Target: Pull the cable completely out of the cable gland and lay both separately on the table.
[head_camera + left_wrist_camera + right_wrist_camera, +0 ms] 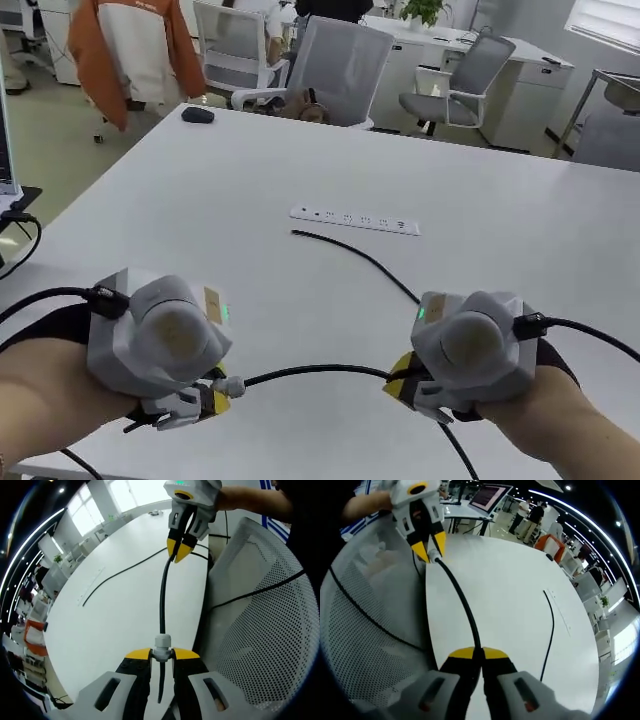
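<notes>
The white cable gland (pixel 162 647) sits between the jaws of my left gripper (pixel 162 655), which is shut on it. The black cable (pixel 163 595) runs out of the gland, and a short tail shows behind it. In the head view the left gripper (pixel 218 392) holds the gland (pixel 232 385) at the bottom left, just above the table. My right gripper (pixel 398 378) is shut on the cable (pixel 310 371) a hand's width to the right. Its own view shows the jaws (pixel 480 655) closed on the cable (pixel 462 605), with the gland (pixel 434 557) beyond. The cable's free end (pixel 296 233) lies mid-table.
A white power strip (pixel 355 220) lies on the white table (pixel 500 230) beyond the cable's end. A black mouse (pixel 198 115) rests at the far left edge. Grey office chairs (pixel 340 70) and an orange jacket (pixel 130 50) stand behind the table.
</notes>
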### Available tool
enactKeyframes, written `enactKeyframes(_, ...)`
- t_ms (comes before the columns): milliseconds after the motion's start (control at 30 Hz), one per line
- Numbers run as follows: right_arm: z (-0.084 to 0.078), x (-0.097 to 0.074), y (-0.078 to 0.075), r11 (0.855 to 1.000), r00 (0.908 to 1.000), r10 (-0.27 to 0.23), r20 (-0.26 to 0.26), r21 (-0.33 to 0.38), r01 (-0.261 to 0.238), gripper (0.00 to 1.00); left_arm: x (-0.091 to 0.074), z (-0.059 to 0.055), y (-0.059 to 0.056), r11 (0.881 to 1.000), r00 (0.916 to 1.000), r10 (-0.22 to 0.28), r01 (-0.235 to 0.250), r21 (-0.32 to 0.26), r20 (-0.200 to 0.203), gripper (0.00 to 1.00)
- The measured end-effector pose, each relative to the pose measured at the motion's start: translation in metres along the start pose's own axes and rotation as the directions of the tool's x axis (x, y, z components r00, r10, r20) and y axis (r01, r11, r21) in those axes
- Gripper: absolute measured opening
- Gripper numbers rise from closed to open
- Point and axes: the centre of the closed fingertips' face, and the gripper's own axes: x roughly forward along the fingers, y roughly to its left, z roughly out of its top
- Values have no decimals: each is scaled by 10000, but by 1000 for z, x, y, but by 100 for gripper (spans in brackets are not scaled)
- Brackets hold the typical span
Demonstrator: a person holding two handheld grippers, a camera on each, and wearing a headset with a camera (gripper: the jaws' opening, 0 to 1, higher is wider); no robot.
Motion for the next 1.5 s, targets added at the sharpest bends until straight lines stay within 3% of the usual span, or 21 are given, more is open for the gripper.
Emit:
enactKeyframes(867,-24,-22,-53,9898,9919,-1254,-194,660,1264,2,0,-4,7,9999,10000,53,-53,-134,-18,17)
enactKeyframes(1167,-31,-31,-75,9740,9808,-1926,-305,1156,1948,2,0,-3,9,9999,10000,23,-23,-101,-26,17)
enactKeyframes(1500,-40,-46,-102,9448,9591,-2800,-408,1653,2829,2,1,-4,10,9999,10000,-4,4,-117,-28,17)
